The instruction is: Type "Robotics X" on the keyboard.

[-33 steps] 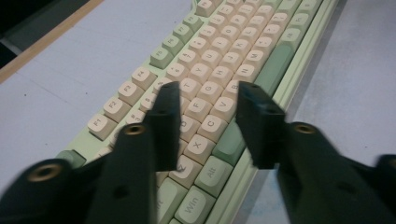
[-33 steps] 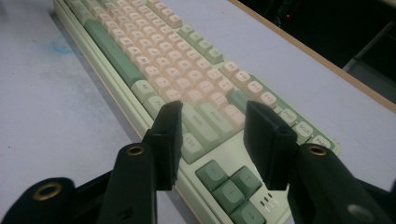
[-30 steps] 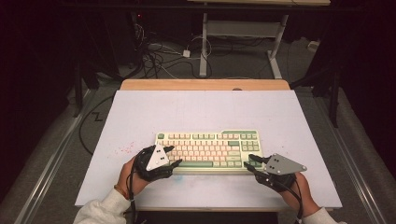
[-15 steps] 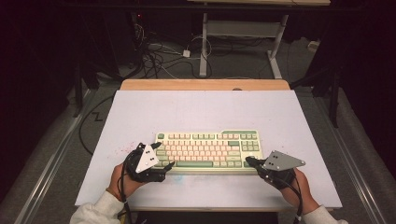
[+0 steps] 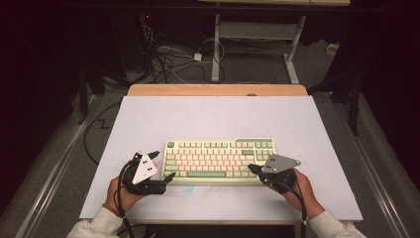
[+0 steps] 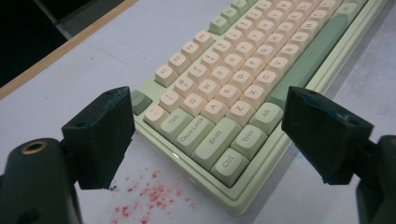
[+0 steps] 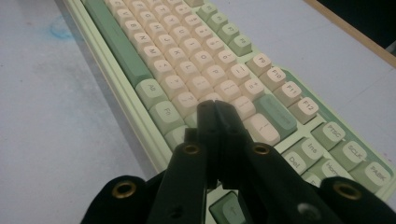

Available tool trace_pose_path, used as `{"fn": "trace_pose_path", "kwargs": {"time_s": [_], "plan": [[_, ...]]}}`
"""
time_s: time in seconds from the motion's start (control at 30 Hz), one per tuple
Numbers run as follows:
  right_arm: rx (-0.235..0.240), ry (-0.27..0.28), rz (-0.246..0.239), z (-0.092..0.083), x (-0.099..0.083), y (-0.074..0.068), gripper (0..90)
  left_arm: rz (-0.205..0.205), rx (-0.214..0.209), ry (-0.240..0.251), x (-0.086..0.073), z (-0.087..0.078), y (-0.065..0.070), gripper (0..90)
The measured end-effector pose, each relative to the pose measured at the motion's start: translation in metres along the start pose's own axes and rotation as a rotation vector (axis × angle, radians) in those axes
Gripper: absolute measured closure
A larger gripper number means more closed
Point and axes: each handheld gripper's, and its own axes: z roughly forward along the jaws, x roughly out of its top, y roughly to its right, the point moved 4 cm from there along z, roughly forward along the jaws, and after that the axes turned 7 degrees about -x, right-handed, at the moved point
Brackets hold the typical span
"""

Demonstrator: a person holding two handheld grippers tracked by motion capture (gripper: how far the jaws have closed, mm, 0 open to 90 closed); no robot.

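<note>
Keyboard [image 5: 219, 159], pale green with cream keys, is laid flat on the white surface [image 5: 213, 116], a little toward 6 o'clock of the middle in the high view. The left gripper [image 5: 161, 165] is placed at the keyboard's 9 o'clock end; its jaws are spread wide and nothing is held, the Ctrl corner being framed between them in the left gripper view but not touched. The right gripper [image 5: 251, 168] is set over the 3 o'clock end near the front edge, its jaws pressed together with nothing clamped, their tips poised just over the keys beside the arrow cluster.

A wrong key could be struck if the closed tips are lowered off-centre, since the caps are packed tightly; two caps might be pressed at once. The keyboard could also be shoved along the surface if the open left jaws are pushed against its corner.

Compared with a second ago, the left gripper has been drawn away from the keys toward 8 o'clock and its jaws have just been opening on nothing. The right jaws have been brought fully together and moved slightly inward over the keys.
</note>
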Motion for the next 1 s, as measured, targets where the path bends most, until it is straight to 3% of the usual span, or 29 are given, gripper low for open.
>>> {"fn": "trace_pose_path", "kwargs": {"time_s": [0.23,0.7,1.0], "plan": [[0.0,-0.041,-0.005,0.014,-0.001,0.001,90.0,-0.005,-0.005,-0.007,-0.002,0.0,0.0,16.8],[-0.018,-0.103,-0.006,0.027,-0.008,0.003,90.0,-0.017,-0.016,-0.015,-0.002,0.003,0.0,16.8],[-0.018,-0.101,0.002,0.028,-0.009,0.004,90.0,-0.047,-0.023,-0.009,-0.001,0.002,-0.004,17.8]]}}
